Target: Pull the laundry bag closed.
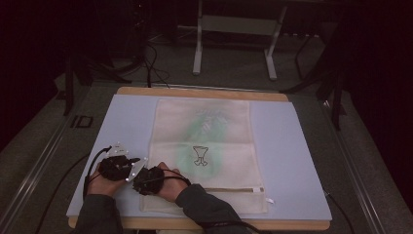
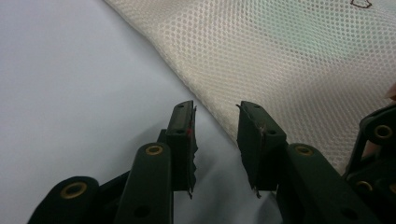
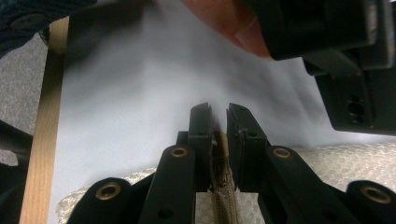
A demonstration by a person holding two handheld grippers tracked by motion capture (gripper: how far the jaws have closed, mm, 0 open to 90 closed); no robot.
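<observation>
A cream mesh bag (image 1: 204, 146) with a green item showing faintly inside lies flat on a pale blue mat (image 1: 292, 161). A zipper (image 1: 234, 189) runs across its near end. My right gripper (image 1: 144, 185) is at the bag's near left corner, shut on the zipper's beige tape (image 3: 223, 186), as the right gripper view (image 3: 218, 112) shows. My left gripper (image 1: 136, 165) sits just left of it, open, over the mat. In the left gripper view (image 2: 215, 112) the mesh edge (image 2: 261, 65) runs past its right jaw, with nothing between the jaws.
The mat rests on a wooden table (image 1: 204, 92) whose front edge (image 3: 44, 140) is close by. Cables (image 1: 58, 190) trail off the left side. White table legs (image 1: 197, 48) stand on the floor beyond. My left gripper's body (image 3: 350, 70) hangs close above the right one.
</observation>
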